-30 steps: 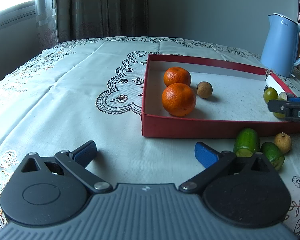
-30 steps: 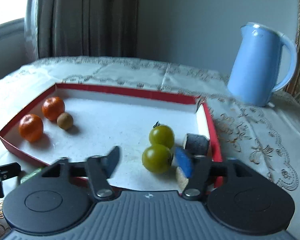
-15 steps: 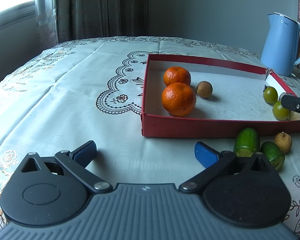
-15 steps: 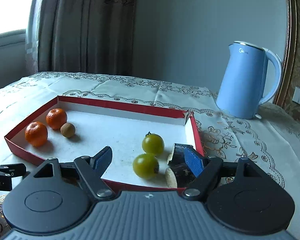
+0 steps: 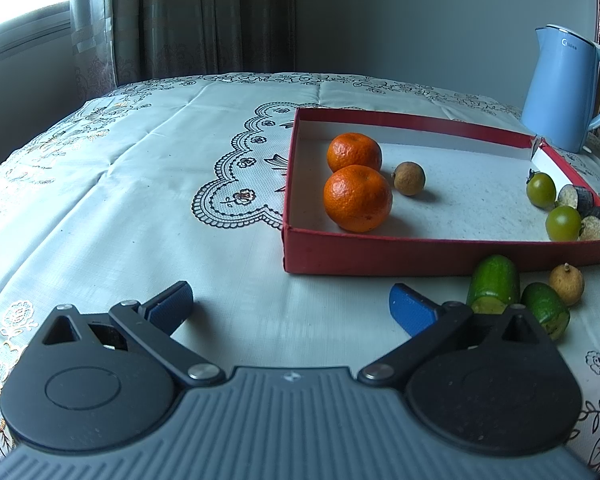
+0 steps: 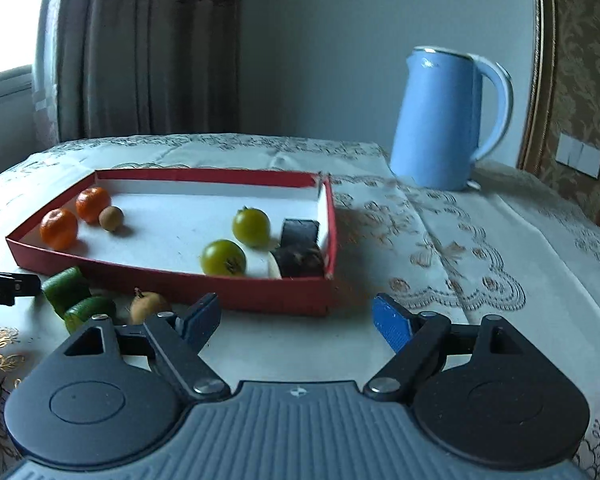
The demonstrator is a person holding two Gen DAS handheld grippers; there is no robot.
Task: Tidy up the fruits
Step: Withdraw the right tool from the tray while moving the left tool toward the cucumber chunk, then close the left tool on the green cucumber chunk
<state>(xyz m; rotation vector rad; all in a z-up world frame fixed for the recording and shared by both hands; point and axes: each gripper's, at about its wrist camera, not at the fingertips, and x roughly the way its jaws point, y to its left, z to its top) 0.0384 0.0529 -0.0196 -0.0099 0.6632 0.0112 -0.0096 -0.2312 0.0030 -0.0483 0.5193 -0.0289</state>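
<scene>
Fruits sit mostly in a shallow red cardboard tray [image 5: 420,250] with a white speckled floor, on an embroidered tablecloth [image 5: 140,184]. At its left end lie two dimpled orange tangerines [image 5: 358,198] and a round tan longan [image 5: 409,178]; at the right end, two glossy green tomatoes [image 6: 224,258] beside dark-skinned eggplant chunks [image 6: 300,258]. Outside the near wall rest two cut cucumber pieces [image 5: 494,290] and another longan [image 5: 566,284]. A smooth blue kettle [image 6: 444,120] stands behind. The left gripper [image 5: 290,304] is spread wide and empty — the right gripper [image 6: 296,320] is opening, nothing between its blue pads.
</scene>
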